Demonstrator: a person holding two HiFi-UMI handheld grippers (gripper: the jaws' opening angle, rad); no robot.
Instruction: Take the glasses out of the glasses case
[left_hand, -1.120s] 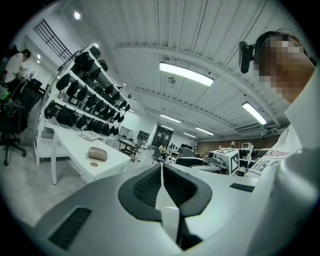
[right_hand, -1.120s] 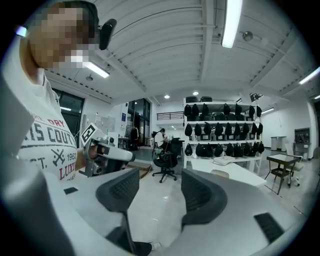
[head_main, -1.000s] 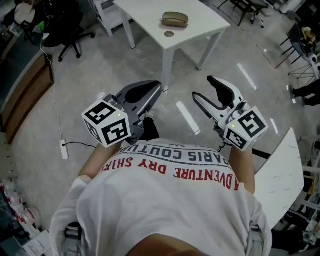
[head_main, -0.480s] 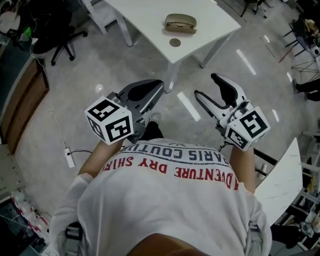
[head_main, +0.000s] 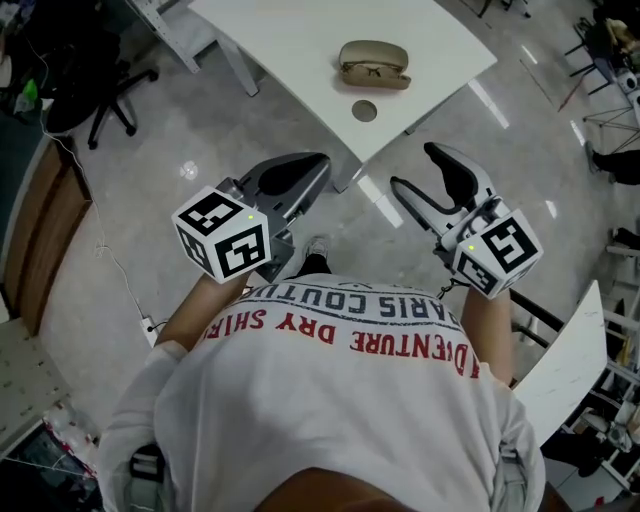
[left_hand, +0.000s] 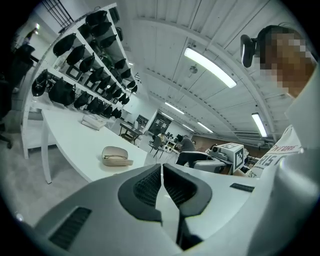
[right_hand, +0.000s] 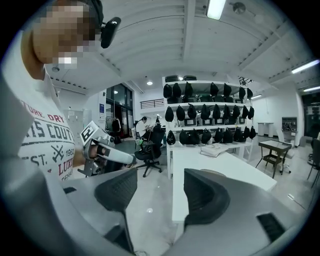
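A beige, oval hard-shell glasses case (head_main: 373, 64) lay on the white rectangular table (head_main: 290, 40), near its corner, with a dark spectacle frame showing along the case's near edge. A small round brownish disc (head_main: 364, 110) sat just beside the case at its 6 o'clock. The left gripper (head_main: 320, 162) hung off the table over the grey floor, its jaws together with nothing between them; the case stood well apart at its 1 o'clock. The right gripper (head_main: 412, 168) was level with it, jaws spread wide and empty, the case well apart at its 11 o'clock
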